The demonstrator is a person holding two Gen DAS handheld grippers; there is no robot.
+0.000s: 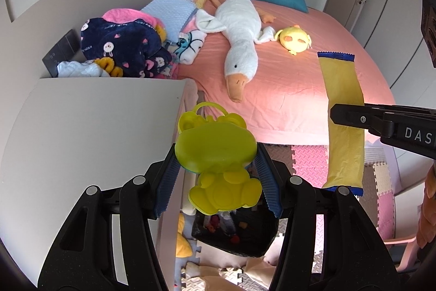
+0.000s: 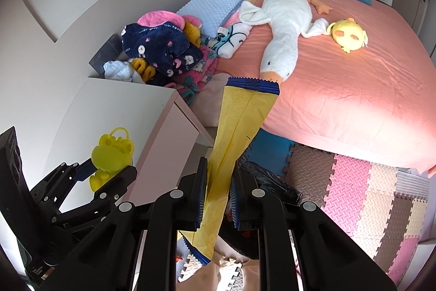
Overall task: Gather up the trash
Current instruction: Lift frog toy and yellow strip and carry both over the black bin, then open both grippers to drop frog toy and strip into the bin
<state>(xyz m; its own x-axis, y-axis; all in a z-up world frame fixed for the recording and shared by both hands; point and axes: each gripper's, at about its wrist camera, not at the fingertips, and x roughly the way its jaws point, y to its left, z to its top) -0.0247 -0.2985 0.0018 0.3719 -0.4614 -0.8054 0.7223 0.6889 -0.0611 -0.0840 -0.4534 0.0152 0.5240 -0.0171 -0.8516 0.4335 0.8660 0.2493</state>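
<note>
Plush goose (image 1: 237, 45) on pink bed (image 1: 299, 89) ahead

Bright daylight fills both fisheye views, burning a glaring patch onto the near edge of the salmon-pink bedsheet (image 1: 294, 100) (image 2: 354, 111). Shadows stay soft under the matte black gripper frames. Straight walls bow strongly, corners vignette black, and focus holds sharp throughout.

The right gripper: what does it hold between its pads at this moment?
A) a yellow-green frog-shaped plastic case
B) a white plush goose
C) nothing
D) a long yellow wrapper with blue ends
D: the right gripper is shut on the long yellow wrapper, while the frog-shaped case sits in the left gripper.
</note>
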